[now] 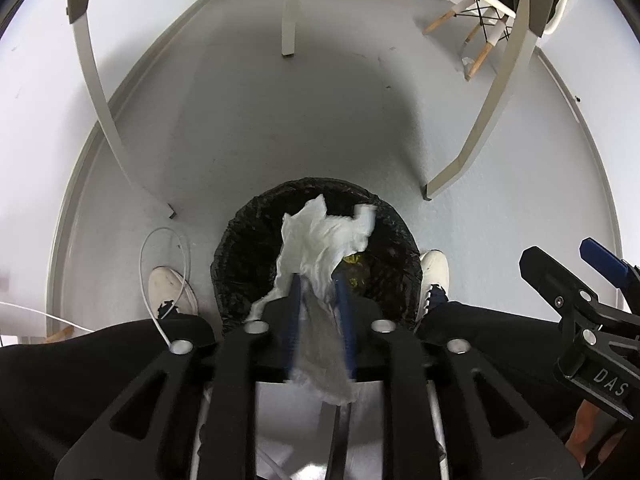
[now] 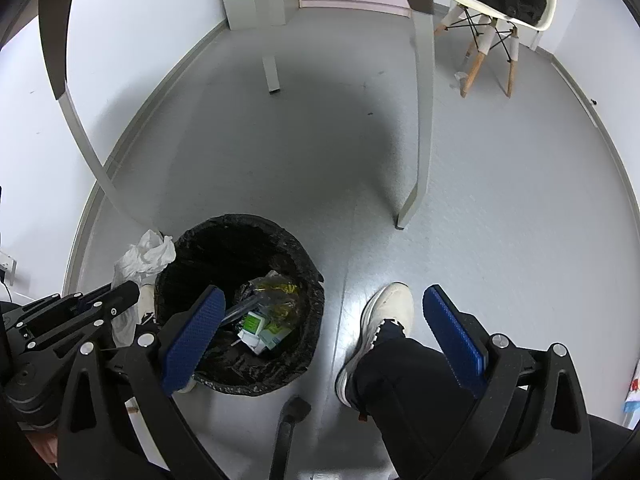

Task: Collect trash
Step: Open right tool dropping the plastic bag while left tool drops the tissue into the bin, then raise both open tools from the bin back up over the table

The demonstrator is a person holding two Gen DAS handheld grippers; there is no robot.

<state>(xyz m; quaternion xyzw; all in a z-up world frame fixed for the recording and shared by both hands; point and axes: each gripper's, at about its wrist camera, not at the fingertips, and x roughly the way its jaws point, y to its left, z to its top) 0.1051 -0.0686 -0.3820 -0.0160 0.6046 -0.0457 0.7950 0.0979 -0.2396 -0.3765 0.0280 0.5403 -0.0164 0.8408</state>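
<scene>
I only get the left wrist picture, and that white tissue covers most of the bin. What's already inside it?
Observer: The right wrist view looks into the bin: a small green-and-white carton lies on a crumpled yellowish wrapper.
Operator: Is the other gripper carrying anything?
Observer: No. The right gripper has its jaws wide open with nothing between them.
Operator: Is the tissue properly over the bin?
Observer: From the right wrist view, the tissue held by the left gripper shows beside the rim on that gripper's side, not over the middle. I cannot tell its height.
</scene>
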